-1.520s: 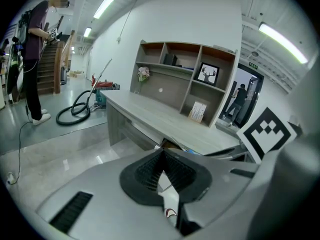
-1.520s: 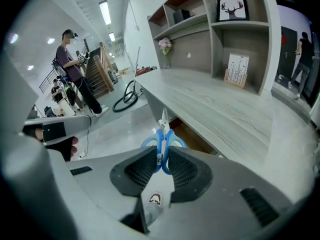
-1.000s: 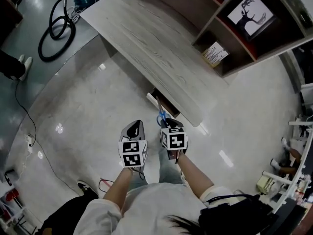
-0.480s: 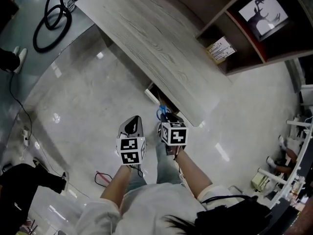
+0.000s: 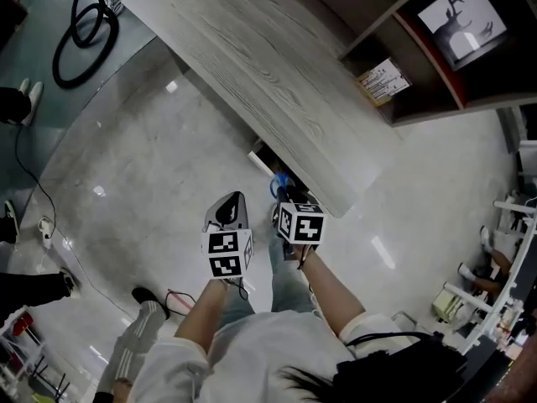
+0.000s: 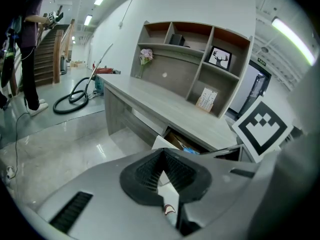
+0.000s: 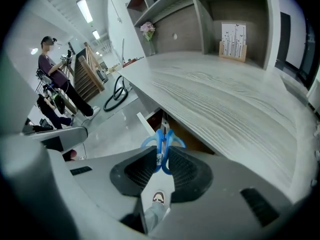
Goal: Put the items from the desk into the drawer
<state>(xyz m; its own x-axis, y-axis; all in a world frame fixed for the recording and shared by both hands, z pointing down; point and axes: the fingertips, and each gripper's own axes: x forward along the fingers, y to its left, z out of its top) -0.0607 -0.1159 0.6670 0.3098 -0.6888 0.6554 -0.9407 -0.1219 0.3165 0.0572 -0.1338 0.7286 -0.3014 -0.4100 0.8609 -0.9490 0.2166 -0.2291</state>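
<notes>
The grey wooden desk (image 5: 252,65) has one drawer (image 5: 262,159) pulled open under its front edge. My right gripper (image 5: 285,200) is shut on blue-handled scissors (image 5: 278,183), held just in front of and above the drawer opening. In the right gripper view the scissors (image 7: 161,140) stick out past the right gripper (image 7: 161,156) toward the drawer's white front (image 7: 145,125). Beside it to the left, my left gripper (image 5: 231,206) is shut with nothing in it. In the left gripper view the left gripper (image 6: 162,156) points at the drawer (image 6: 175,141), where something blue (image 6: 189,149) lies inside.
A shelf unit on the desk holds a framed deer picture (image 5: 461,19) and a card (image 5: 382,82). A black hose (image 5: 80,32) coils on the glossy floor at far left. A person (image 7: 55,84) stands near the stairs. Someone's leg and shoe (image 5: 138,317) are at lower left.
Both grippers have edged slightly toward the drawer, the right one still carrying the scissors. A bystander at lower left has shifted position.
</notes>
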